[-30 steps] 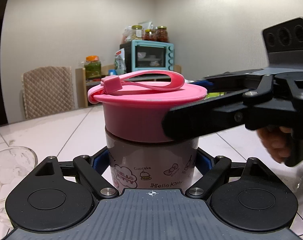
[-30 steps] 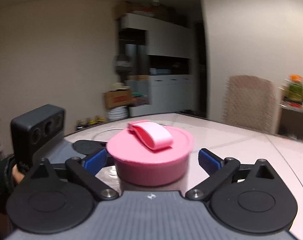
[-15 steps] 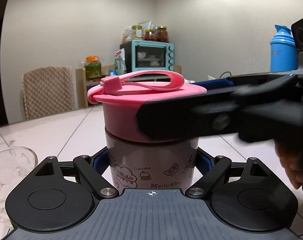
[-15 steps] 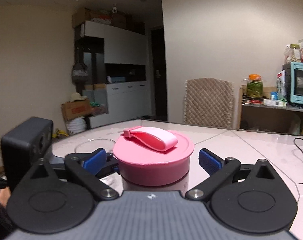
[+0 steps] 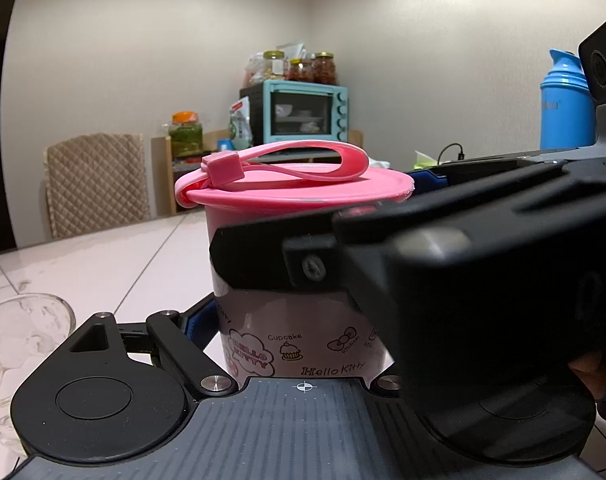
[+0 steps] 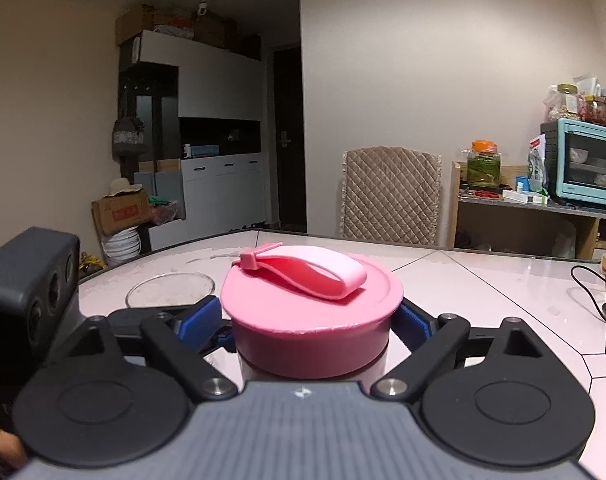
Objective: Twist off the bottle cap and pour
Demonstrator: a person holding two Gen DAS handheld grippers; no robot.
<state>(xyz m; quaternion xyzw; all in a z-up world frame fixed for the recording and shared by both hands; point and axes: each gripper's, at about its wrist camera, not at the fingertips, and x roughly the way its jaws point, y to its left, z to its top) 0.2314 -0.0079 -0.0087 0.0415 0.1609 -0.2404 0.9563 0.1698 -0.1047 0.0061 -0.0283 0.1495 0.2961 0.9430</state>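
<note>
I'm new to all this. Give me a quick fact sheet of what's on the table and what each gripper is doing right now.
bottle: Hello Kitty bottle, upright on the tiled table
cap: pink cap on the bottle, strap loop lying on top
left gripper: left gripper shut on the bottle body, below the cap
right gripper: right gripper shut on the cap's sides
nearby: glass bowl beyond the bottle
stage: cap not yet off; nothing poured

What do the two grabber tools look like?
Both are black plastic with two round discs, silver screws, a ribbed grey middle plate and blue fingertips. The left tool carries a dark camera box with round lenses; so does the right tool.
</note>
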